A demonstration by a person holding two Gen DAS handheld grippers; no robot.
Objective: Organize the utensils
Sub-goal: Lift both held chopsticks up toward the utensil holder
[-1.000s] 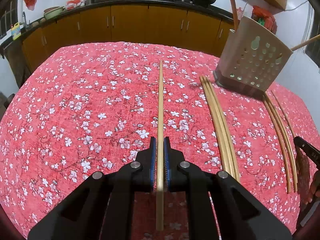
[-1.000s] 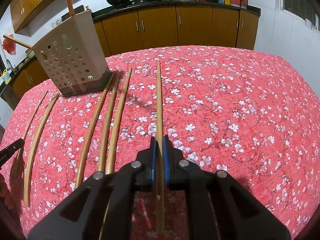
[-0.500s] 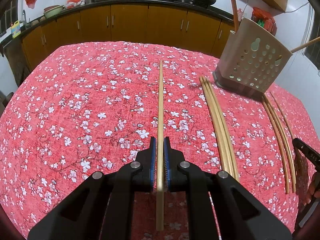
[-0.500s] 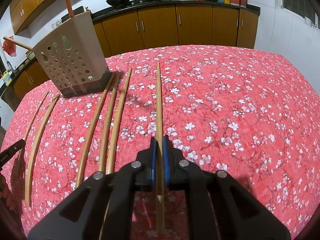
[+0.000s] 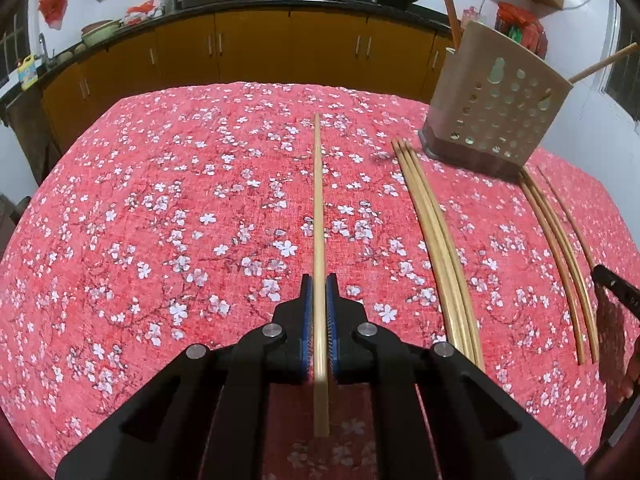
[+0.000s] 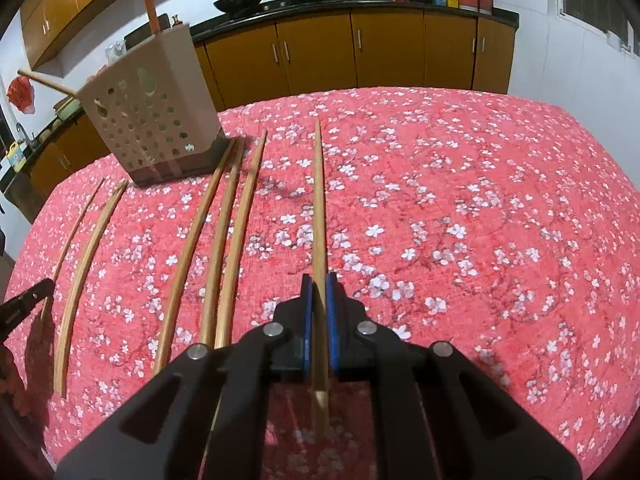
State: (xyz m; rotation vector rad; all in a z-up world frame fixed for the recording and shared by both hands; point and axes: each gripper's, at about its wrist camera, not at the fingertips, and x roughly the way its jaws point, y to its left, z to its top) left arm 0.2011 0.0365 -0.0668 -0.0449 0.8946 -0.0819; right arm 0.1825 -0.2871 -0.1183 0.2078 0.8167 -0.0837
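While nothing has shifted over last second, my left gripper (image 5: 319, 312) stays pinching long bamboo chopstick (image 5: 318, 208), right gripper (image 6: 319, 312) pinching another (image 6: 319, 208); both point at far worktop (image 5: 160, 208). Beige perforated plastic holder (image 5: 496, 116) far right: insertion pending.

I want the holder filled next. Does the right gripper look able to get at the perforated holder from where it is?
Probably yes: nothing stands between the right gripper, shut on a chopstick, and the perforated holder, only loose chopsticks lying flat on the tablecloth.
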